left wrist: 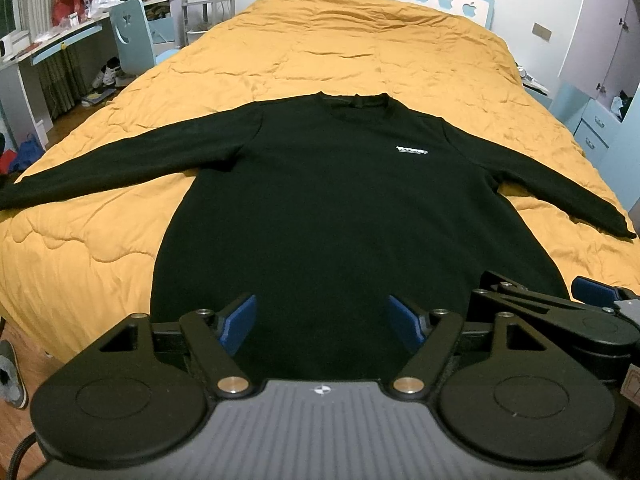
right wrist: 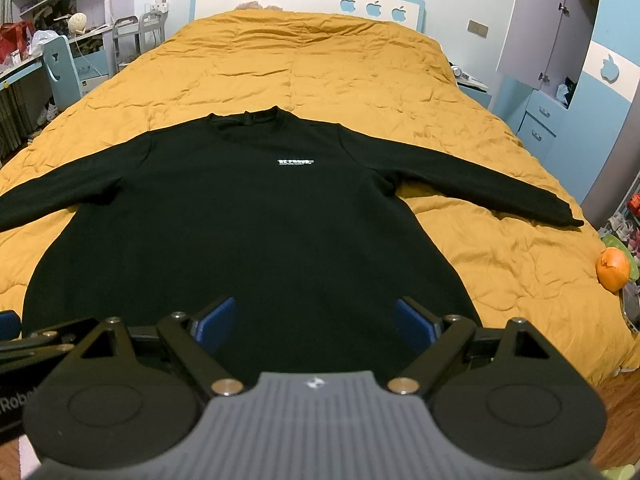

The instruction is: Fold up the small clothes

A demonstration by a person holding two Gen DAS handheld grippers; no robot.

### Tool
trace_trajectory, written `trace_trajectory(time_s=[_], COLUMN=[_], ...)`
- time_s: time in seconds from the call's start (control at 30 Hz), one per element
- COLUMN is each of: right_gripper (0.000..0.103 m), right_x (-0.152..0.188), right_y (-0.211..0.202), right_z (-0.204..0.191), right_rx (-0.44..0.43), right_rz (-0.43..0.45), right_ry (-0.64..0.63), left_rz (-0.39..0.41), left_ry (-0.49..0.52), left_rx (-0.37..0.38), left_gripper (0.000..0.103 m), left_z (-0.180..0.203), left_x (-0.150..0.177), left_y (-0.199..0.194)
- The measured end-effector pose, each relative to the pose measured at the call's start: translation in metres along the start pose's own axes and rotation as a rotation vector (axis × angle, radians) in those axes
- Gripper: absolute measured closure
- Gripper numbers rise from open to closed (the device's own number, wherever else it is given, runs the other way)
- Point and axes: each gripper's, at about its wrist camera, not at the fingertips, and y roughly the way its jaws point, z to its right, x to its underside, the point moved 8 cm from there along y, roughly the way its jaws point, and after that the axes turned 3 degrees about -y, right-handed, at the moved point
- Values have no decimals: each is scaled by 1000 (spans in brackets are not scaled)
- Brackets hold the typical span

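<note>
A bedroom, and filling most of it a bed under a mustard-yellow quilt, its surface puckered with soft creases. On the quilt lies a black long-sleeved sweatshirt, face up, collar toward the headboard, both sleeves stretched out sideways, hem nearest the cameras. The left gripper and the right gripper hover side by side just above the hem, each with jaws spread wide and pinching nothing. The sweatshirt looks thick, soft and limp (it will sag and drag on the quilt rather than slide). A sleeve cuff or a shoulder seam would likely give the cleanest hold for the first fold.
</note>
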Motion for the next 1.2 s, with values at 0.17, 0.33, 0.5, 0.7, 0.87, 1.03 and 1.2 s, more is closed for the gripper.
trace_trajectory(time_s=[0.17, 0.33, 0.5, 0.7, 0.87, 1.03, 1.2], right_gripper=[20, 20, 20, 20, 20, 20, 20], right_x=[0, 0, 0, 0, 0, 0, 1], right_y=[0, 1, 1, 2, 2, 2, 3], right_z=[0, 0, -2, -3, -3, -3, -3], right_rx=[0, 3, 5, 6, 6, 7, 7], right_rz=[0, -3, -7, -9, -10, -8, -9], right_ry=[0, -3, -7, -9, -9, -8, -8], left_rz=[-1, -6, -11, -10, -11, -9, -10], left_ry=[-1, -1, -3, 1, 1, 1, 2], left_rx=[0, 1, 4, 1, 1, 2, 1], left_gripper=[17, 18, 18, 18, 18, 18, 18], left_z=[0, 0, 1, 2, 1, 1, 1], left_x=[0, -1, -1, -1, -1, -1, -1], left_y=[0, 0, 2, 4, 4, 4, 4])
